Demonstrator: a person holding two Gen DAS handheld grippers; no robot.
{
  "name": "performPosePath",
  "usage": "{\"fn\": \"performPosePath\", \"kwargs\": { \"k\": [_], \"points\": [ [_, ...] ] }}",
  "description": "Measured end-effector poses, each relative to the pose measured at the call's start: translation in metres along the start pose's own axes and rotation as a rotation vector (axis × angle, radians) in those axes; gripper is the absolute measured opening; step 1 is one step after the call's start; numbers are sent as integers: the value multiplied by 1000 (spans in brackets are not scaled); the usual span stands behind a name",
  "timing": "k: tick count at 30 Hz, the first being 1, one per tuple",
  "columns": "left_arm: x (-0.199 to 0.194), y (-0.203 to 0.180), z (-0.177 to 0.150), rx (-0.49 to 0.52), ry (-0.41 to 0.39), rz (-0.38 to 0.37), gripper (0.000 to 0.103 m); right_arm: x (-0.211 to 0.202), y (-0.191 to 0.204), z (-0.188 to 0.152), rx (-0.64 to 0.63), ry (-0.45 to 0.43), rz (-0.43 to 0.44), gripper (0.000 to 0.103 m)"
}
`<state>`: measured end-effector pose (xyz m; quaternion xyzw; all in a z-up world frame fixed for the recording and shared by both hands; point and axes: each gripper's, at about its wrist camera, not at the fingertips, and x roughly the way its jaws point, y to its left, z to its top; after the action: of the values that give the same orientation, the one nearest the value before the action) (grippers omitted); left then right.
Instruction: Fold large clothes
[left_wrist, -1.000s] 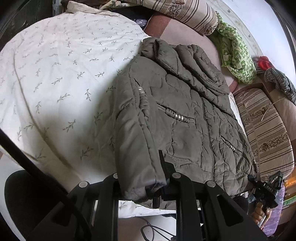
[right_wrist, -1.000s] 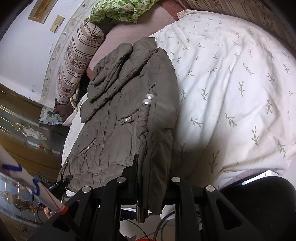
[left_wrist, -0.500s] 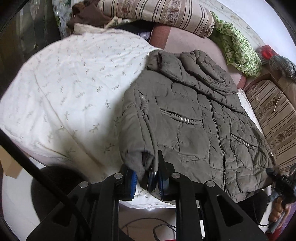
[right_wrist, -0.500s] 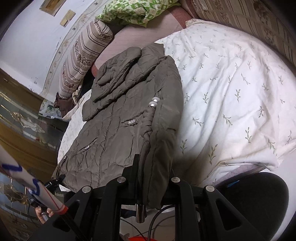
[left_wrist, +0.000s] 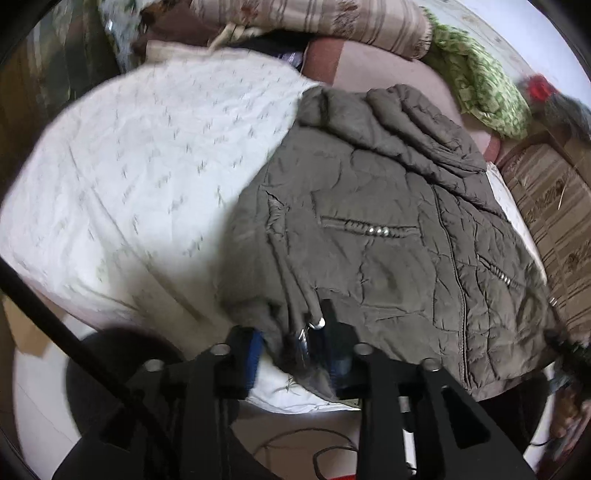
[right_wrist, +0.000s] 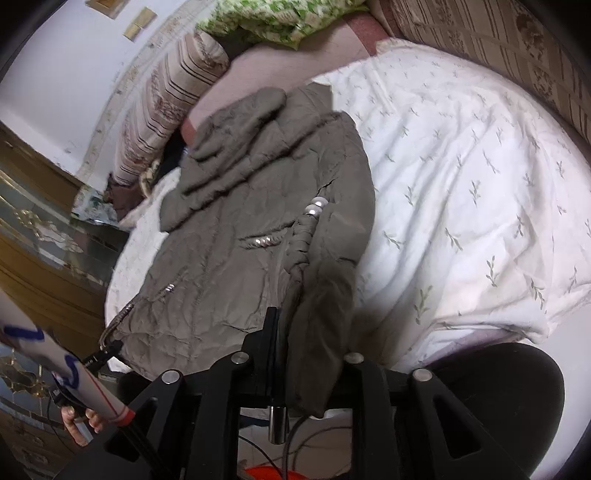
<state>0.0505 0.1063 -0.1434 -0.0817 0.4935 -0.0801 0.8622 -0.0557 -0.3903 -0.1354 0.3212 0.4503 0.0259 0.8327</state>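
**Jacket half folded on the bed, both tongs letting go**

The jacket (left_wrist: 369, 229) lies on the bed (left_wrist: 129, 177), spread over the white leaf-print sheet, its collar end far and its hem at the near edge. One side panel is already turned in over the front, giving a thick doubled strip along the side next to the bare sheet. That reads as the first lengthwise fold done. Left, as I judge it: the other side, any loose sleeve, and the crosswise fold from hem to collar.

The left tongs (left_wrist: 295, 350) are at the near hem corner of the folded strip. Their jaws are opening, with cloth and a cord end between them; the pads look to be slackening off the fabric. The right tongs (right_wrist: 306, 350) sit at the hem on the same folded strip, also opening, a wad of fabric hanging between the jaws and down past them.

The jacket is olive-grey, quilted and puffy, heavily creased, with small silver beads along the pocket slits and a plaited cord bearing two larger ones. The hood or collar lies bunched at the far end.
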Motion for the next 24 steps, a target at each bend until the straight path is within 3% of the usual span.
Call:
{"fn": "performPosePath", "kwargs": {
  "k": [4,6,12,14,19,20,21,22,24],
  "points": [
    [23,20,-2,-57,42,-64,42,13,-14,-6,39,22,-34,41],
    [31,27,-3,-81,56,-87,45,20,-21,-10,50,33,-57,42],
    [46,65,1,-280,60,-301,55,30,-30,-14,77,38,-58,52],
    [51,66,3,-293,72,-331,55,33,-30,-14,81,39,-56,56],
    [57,45,-4,-206,98,-260,55,41,-26,-19,79,39,-81,55],
    [57,40,-5,-184,97,-231,49,39,-24,-20,75,30,-89,53],
    [56,33,-6,-149,96,-179,33,37,-22,-21,72,23,-95,44],
    [53,25,-6,-117,96,-128,26,35,-20,-21,64,20,-102,34],
    [45,18,-3,-99,79,-91,19,30,-13,-20,36,19,-113,24]
  ]
}}
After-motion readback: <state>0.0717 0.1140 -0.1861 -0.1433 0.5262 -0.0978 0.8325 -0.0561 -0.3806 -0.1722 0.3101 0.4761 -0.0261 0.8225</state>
